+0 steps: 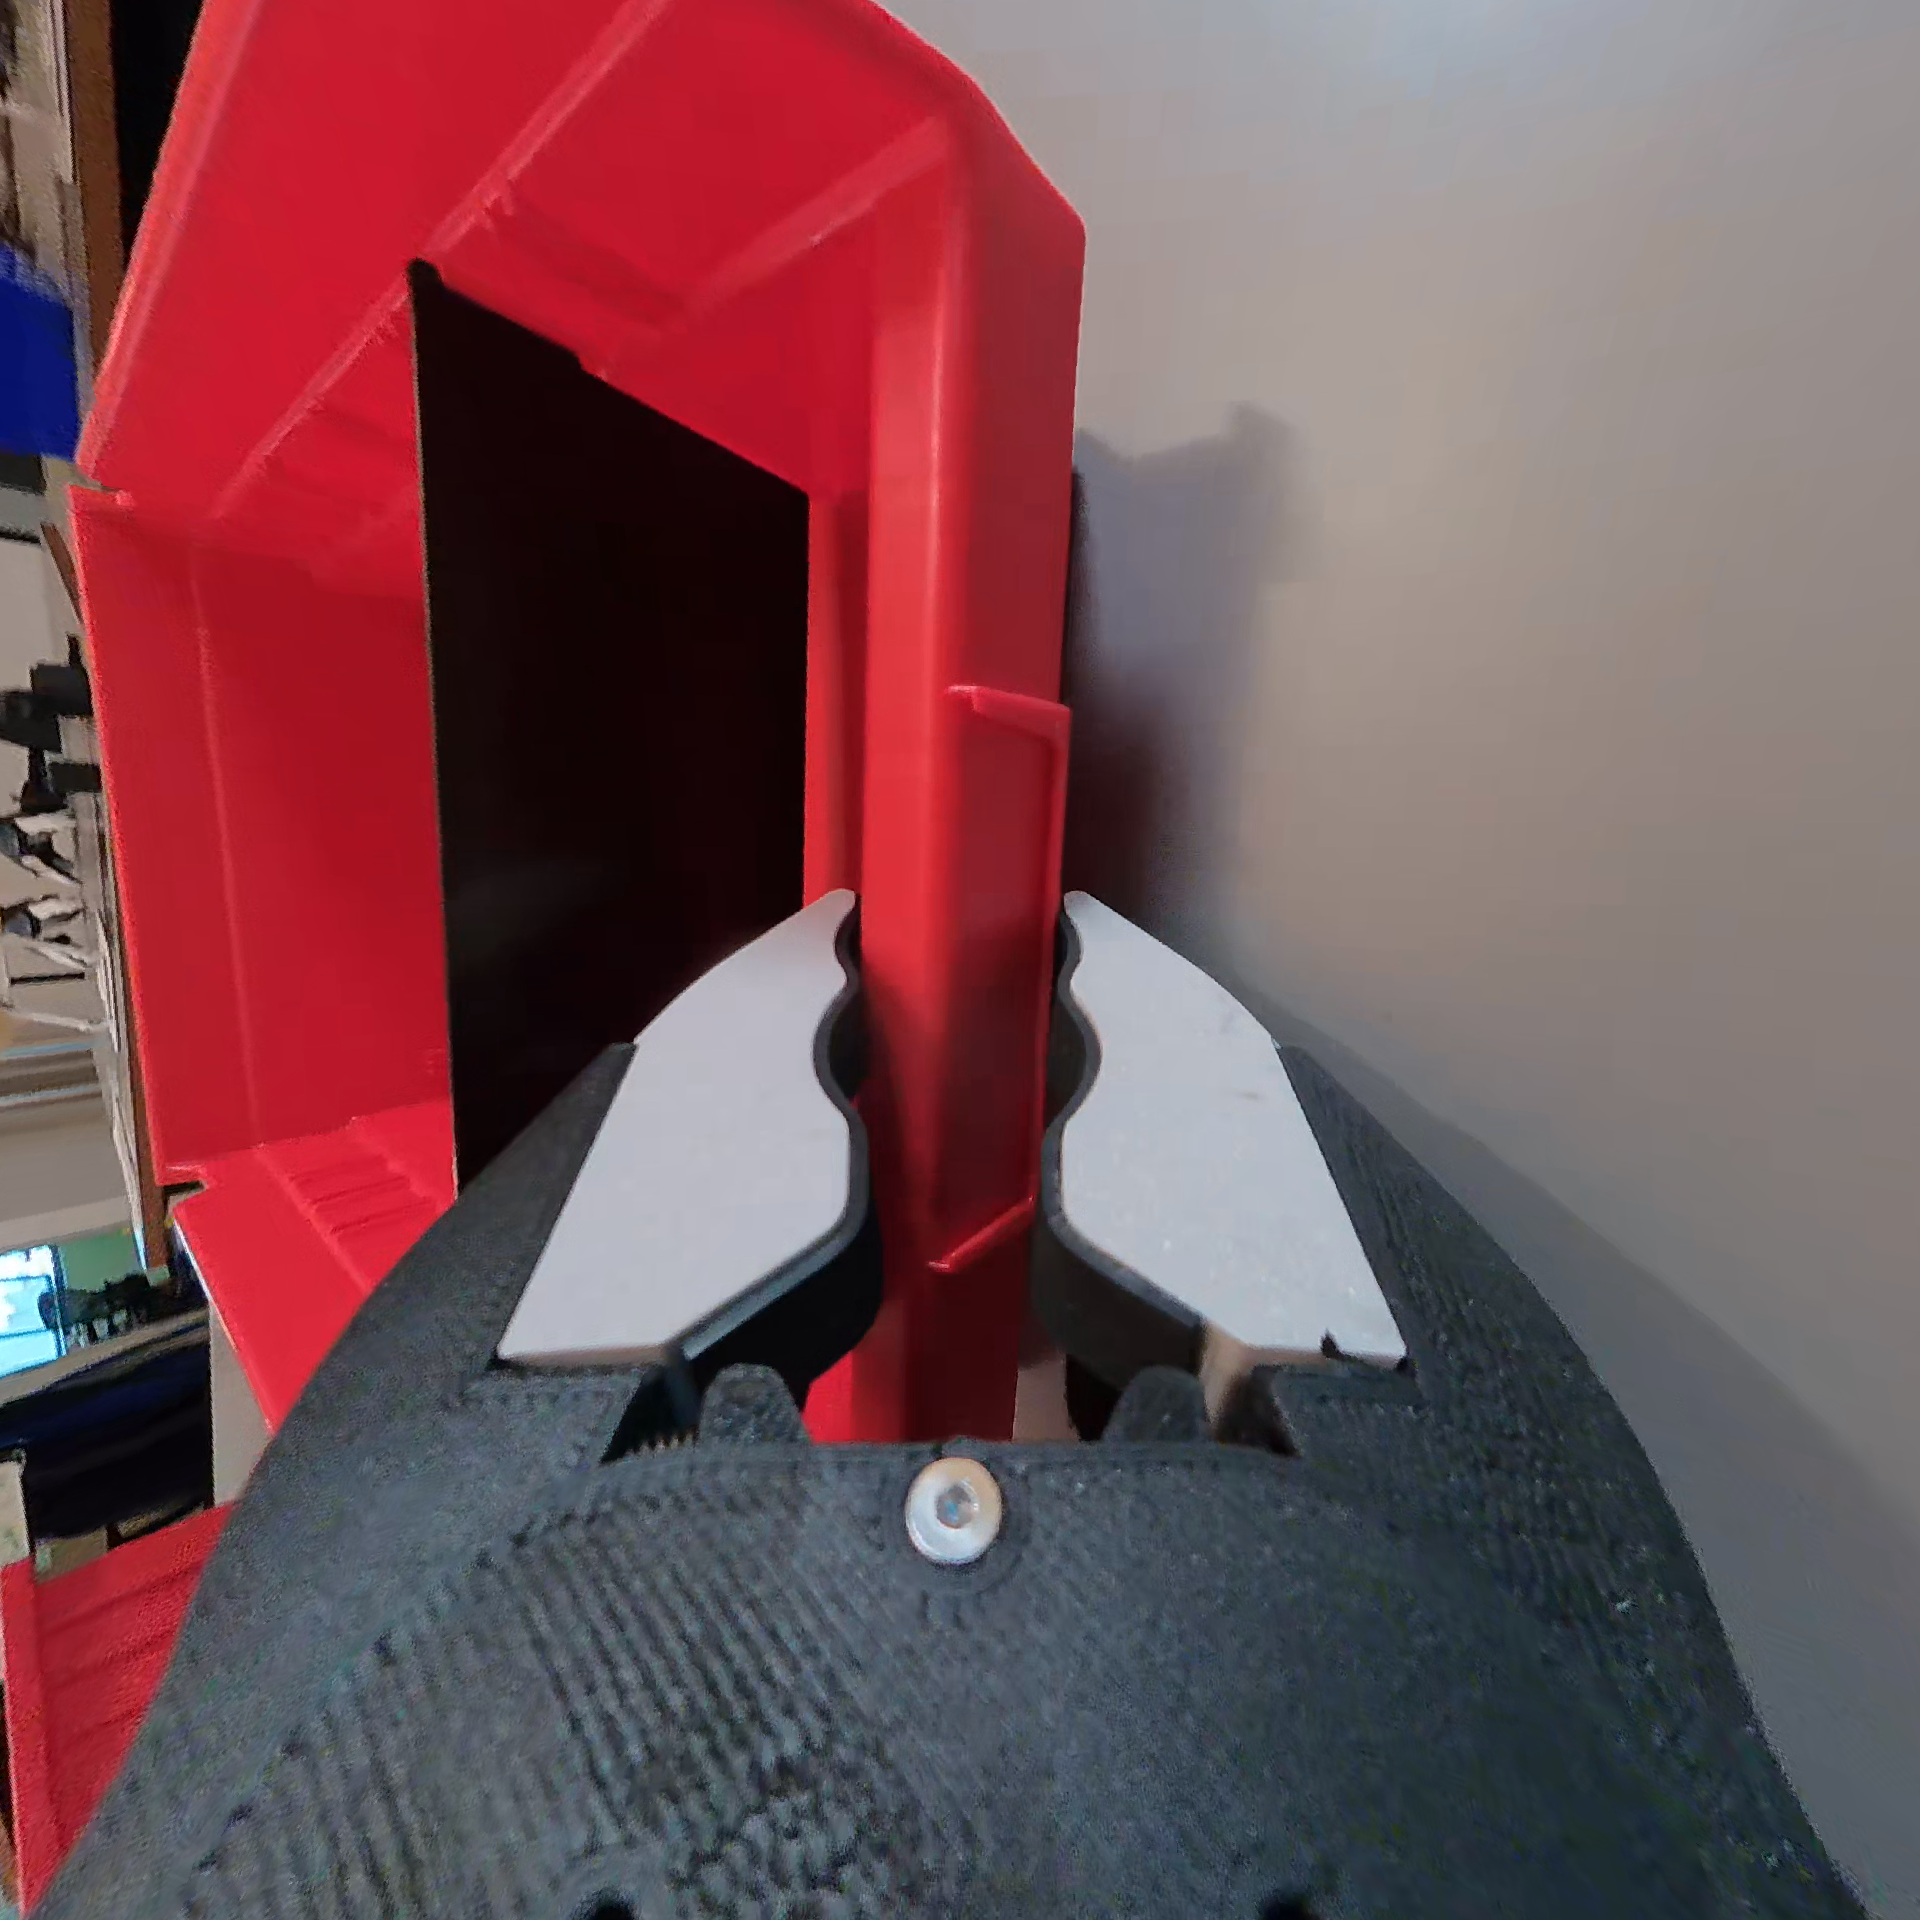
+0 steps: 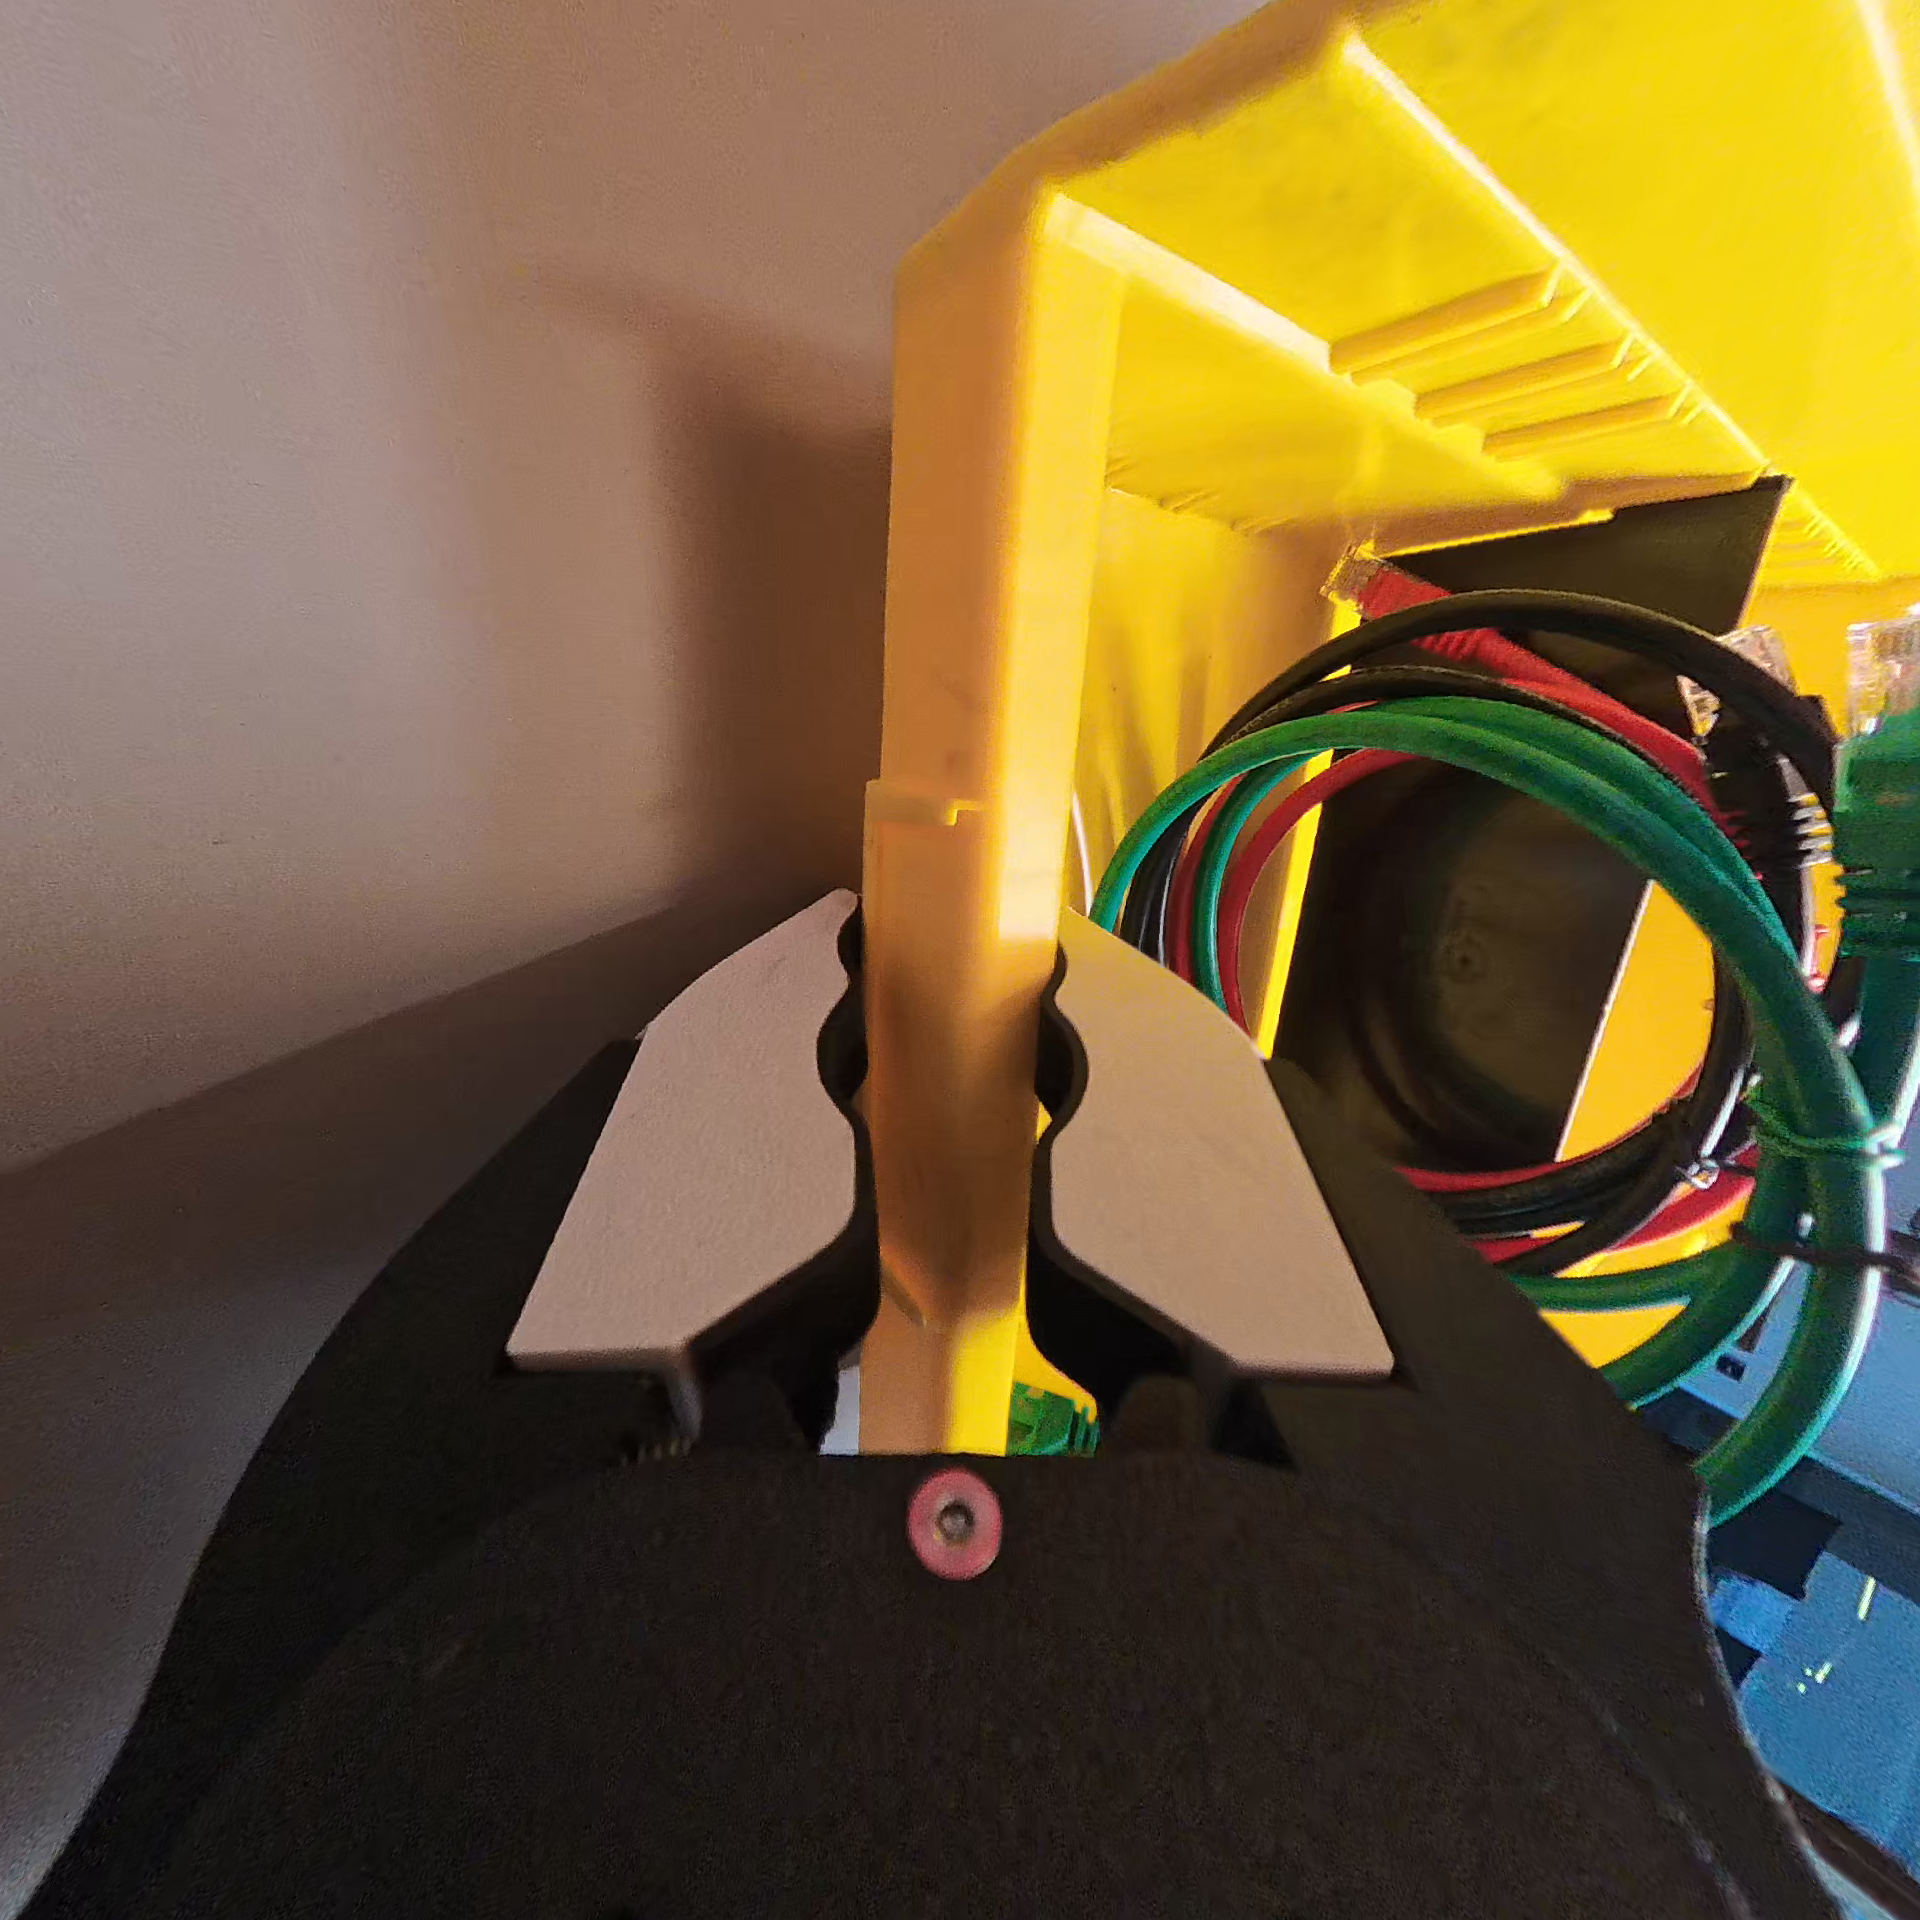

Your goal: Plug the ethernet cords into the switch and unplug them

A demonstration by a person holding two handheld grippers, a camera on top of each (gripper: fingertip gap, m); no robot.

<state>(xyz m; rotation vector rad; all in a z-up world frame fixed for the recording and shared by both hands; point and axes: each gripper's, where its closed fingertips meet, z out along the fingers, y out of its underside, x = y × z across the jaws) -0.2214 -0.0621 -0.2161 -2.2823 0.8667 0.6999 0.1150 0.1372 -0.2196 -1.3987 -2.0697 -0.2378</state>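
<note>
1. Judging by what lies in view, the plugging has not begun: the ethernet cords (image 2: 1538,935), green, red and black, sit coiled and tied inside the yellow bin (image 2: 997,582), their clear connectors free at the bin's upper right.
2. The right claw (image 2: 956,997) is closed on the yellow bin's wall, one finger either side and pressing it.
3. The left claw (image 1: 956,997) straddles the wall of a red bin (image 1: 935,520); its fingers stand close against the plastic, most likely pinching it, though a thin gap on the right side leaves that uncertain.
4. The red bin holds a dark flat slab (image 1: 613,675). It may be the switch, but no ports show, so I cannot tell.
5. Left to do, as I judge it: get cords and switch out, plug in, then unplug, which is the whole task.
6. Both bins stand before a plain pale wall (image 1: 1507,520). A grey desk (image 2: 156,1299) lies under the right claw, and cluttered shelving (image 1: 47,831) shows blurred at far left.
</note>
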